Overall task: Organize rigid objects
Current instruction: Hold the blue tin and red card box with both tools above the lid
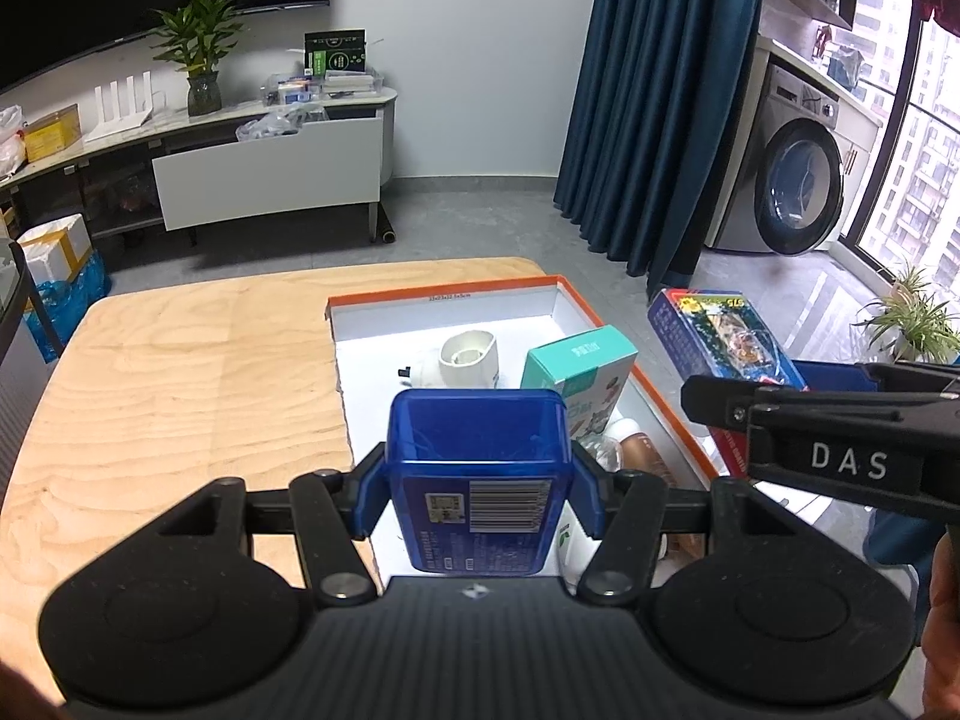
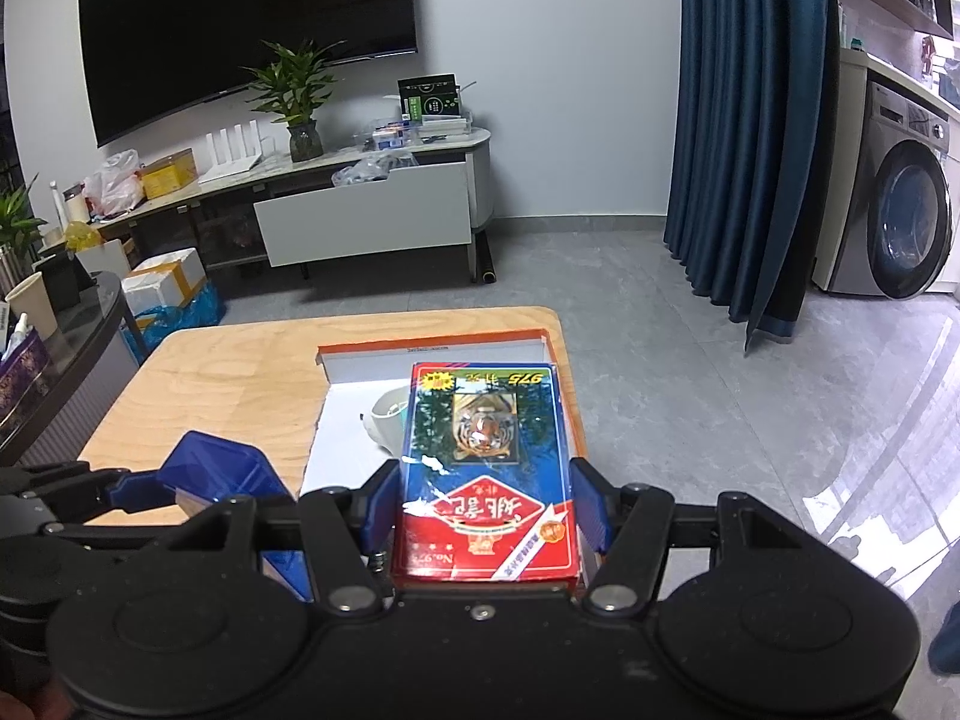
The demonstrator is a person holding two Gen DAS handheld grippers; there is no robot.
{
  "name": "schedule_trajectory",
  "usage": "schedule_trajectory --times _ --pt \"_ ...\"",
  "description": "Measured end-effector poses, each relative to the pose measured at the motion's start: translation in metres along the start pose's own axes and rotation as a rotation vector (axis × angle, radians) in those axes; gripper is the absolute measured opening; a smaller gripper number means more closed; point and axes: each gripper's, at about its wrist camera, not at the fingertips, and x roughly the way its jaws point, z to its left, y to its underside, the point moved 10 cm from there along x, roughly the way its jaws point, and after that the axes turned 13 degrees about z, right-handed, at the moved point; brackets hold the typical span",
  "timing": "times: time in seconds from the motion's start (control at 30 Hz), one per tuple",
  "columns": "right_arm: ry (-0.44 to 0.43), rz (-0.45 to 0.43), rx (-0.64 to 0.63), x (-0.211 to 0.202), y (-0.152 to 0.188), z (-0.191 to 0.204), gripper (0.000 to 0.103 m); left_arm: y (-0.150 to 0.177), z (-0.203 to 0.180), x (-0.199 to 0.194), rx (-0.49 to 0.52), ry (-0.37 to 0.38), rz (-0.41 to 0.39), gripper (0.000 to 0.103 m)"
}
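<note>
Holding a blue plastic case (image 1: 477, 468), the left gripper (image 1: 477, 495) clamps it between its two blue pads above the near end of an open box (image 1: 441, 298); the case's underside carries a barcode and a small square code, print too fine to read. Item two: a blue-and-red card pack (image 2: 486, 468), pinched at its sides by the right gripper (image 2: 486, 507), hanging over the box's right half; it shows a tiger picture, the number "975" upside down, large white Chinese characters on a red band, and "No.975" at the near edge. Box: white inside, orange rim, on a pale wooden table (image 1: 180, 360). Contents: a white cup-shaped holder (image 1: 469, 357), a teal carton (image 1: 579, 369) with unreadable writing, other pieces mostly hidden. The right gripper's arm reads "DAS" in the left view. Beyond: a TV (image 2: 240, 24), a potted plant (image 2: 297, 96), a blue curtain (image 2: 750, 120), a washing machine (image 2: 900, 222).
</note>
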Motion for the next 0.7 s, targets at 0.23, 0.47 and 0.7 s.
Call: schedule_trajectory --times 0.23,0.47,0.7 --pt "-0.002 0.003 -0.012 0.0 0.002 -0.001 0.071 0.003 -0.006 -0.001 -0.002 -0.002 0.001 0.06" --pt "-0.007 0.001 -0.009 -0.001 0.004 -0.002 0.071 0.004 -0.01 -0.001 0.003 -0.008 0.0 0.06" --pt "-0.007 0.003 -0.011 -0.001 0.006 -0.003 0.071 0.005 -0.011 0.0 0.005 -0.006 0.005 0.06"
